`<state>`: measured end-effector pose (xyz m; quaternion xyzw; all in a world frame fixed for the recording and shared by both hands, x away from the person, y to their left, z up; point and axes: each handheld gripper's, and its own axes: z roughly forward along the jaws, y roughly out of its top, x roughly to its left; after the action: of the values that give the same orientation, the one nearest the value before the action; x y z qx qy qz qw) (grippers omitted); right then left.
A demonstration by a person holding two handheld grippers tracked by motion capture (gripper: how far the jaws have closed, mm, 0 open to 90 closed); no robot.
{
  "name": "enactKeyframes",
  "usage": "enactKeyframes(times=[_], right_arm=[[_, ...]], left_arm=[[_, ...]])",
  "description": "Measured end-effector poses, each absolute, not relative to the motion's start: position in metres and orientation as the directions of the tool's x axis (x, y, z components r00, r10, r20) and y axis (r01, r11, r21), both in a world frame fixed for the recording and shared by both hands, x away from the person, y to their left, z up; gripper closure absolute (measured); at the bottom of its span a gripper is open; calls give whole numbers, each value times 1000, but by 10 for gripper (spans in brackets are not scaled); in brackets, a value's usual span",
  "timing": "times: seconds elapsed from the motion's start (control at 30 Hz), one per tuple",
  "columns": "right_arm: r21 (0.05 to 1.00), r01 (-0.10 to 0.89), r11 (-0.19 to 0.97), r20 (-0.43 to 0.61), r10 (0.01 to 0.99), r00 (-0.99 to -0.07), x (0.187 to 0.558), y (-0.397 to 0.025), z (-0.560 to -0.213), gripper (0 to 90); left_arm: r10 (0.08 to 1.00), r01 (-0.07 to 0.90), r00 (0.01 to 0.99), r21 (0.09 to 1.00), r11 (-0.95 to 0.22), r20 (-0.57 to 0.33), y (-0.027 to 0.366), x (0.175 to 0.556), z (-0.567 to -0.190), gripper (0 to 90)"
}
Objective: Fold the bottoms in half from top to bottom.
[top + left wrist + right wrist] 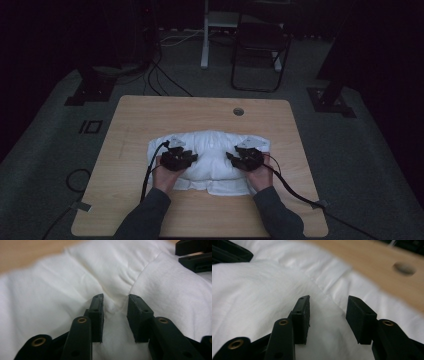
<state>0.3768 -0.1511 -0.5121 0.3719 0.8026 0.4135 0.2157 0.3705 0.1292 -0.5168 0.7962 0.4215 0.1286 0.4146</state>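
Pillow in a white cover lies across the middle of the desk, puffy and creased, and both claws sit on top of it. It looks light and very soft: the cloth should give under any touch, bunch up between jaws and sag at whichever end is not carried, so a pinch probably catches only the cover and a little filling, not the whole body. The cover seems smooth, so a shallow nip may slip off; a deep bite on a fold or seam ought to hold better. In the left gripper view a seam gathers into wrinkles just ahead of the left claw, and its jaws stand apart with a ridge of cloth rising between them, not yet squeezed. The right claw is also spread, wider, its jaws resting on a smooth swell of cloth with the cover's edge and bare desk beyond its far side. In the high view the left claw and the right claw point inward toward each other, well apart, each held from behind by a hand with forearms coming in low and level.
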Motion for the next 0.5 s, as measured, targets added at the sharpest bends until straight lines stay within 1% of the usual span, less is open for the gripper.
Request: enactKeyframes(times=[0.03, 0.07, 0.1, 0.13, 0.17, 0.3, 0.33, 0.37, 0.4, 0.43, 0.5], right_arm=[[824, 419, 381, -39, 775, -630, 377, -151, -512, 538], [810, 438, 389, -22, 767, -641, 371, -151, -524, 563], [810, 438, 389, -22, 767, -641, 371, -151, -524, 563], [798, 453, 396, -4, 756, -654, 361, -153, -533, 583], [796, 452, 402, -5, 751, -661, 356, -154, -536, 584], [797, 447, 405, 2, 739, -673, 344, -165, -536, 594], [807, 443, 391, -13, 761, -649, 338, -173, -534, 596], [807, 443, 391, -13, 761, -649, 338, -173, -534, 596], [808, 445, 386, -25, 777, -629, 336, -178, -534, 597], [803, 461, 379, -34, 800, -598, 332, -187, -537, 606], [786, 484, 383, -35, 810, -585, 330, -192, -544, 609]], left_arm=[[778, 565, 612, 769, -301, -145, 129, 370, -517, 670], [775, 576, 611, 762, -296, -161, 132, 363, -525, 673], [775, 576, 611, 762, -296, -161, 132, 363, -525, 680], [768, 580, 618, 758, -299, -170, 136, 354, -531, 682], [768, 573, 621, 760, -307, -158, 138, 349, -532, 681], [768, 566, 621, 767, -302, -156, 148, 337, -535, 681], [781, 539, 615, 781, -315, -109, 155, 328, -536, 681], [781, 539, 615, 781, -315, -109, 155, 328, -536, 678], [794, 537, 600, 785, -308, -100, 160, 324, -538, 678], [812, 535, 579, 787, -306, -78, 167, 319, -542, 678], [817, 537, 573, 784, -313, -66, 168, 317, -544, 679]])
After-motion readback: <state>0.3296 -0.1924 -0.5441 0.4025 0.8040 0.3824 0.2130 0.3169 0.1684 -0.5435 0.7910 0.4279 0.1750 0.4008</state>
